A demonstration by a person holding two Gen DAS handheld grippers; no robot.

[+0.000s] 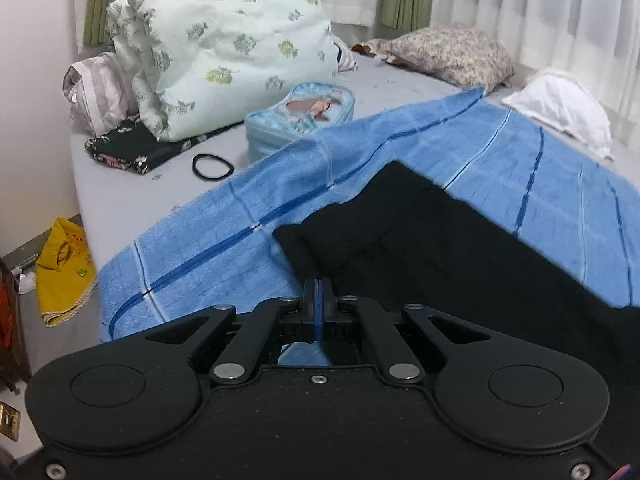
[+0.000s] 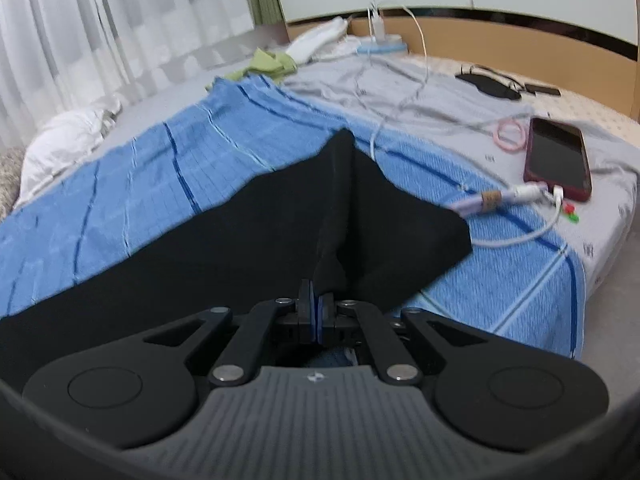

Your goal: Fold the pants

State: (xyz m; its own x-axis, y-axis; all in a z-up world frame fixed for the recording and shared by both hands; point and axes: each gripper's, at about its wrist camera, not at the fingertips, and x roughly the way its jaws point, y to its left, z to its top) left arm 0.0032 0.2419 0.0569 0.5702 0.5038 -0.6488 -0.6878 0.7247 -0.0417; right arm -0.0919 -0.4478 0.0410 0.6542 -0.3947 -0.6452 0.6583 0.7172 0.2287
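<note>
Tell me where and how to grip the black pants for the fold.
Grip the black pants along the near edge, coming in low from the bed's near side, one gripper toward each end. The left gripper and right gripper appear already shut on that hem; the cloth lies mostly flat on the blue towel, so only edges offer purchase.

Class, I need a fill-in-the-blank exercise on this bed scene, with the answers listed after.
1. Both grippers are shut on the ____ pants.
2. The pants lie on a ____ towel.
3. The red phone has a cable ____ in.
4. Left gripper and right gripper each pinch a fabric ____.

Answers: black; blue; plugged; edge
</note>
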